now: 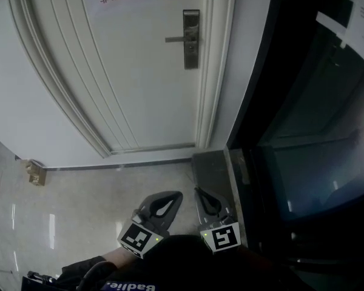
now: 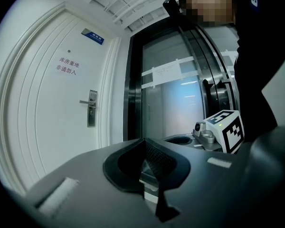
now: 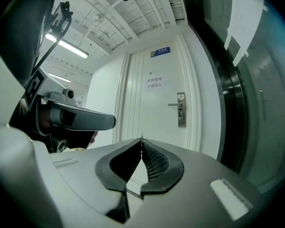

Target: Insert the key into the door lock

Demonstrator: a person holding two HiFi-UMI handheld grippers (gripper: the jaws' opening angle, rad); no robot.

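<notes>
**Both jaws closed, lock well ahead**

The right gripper point(image 3: 141, 139) has its jaws pressed together on a thin sliver point(image 3: 141, 136) at their tip, too small to name. The left gripper point(image 2: 143, 140) is closed on nothing. Both are over glossy floor tiles point(image 1: 103, 208). The door lock point(image 1: 191, 39) sits on a white panelled door point(image 1: 127, 77), well apart from them. Dark glass panels point(image 1: 309, 132) stand to the door's right.

Door point(image 1: 127, 71) matt white paint, lock plate point(image 1: 191, 38) brushed metal, floor tiles point(image 1: 79, 205) glossy.

Red notice point(image 2: 66, 66) on white door point(image 2: 42, 132): 库房重地 / 非请勿入. Blue plate point(image 2: 92, 36) above: illegible.
</notes>
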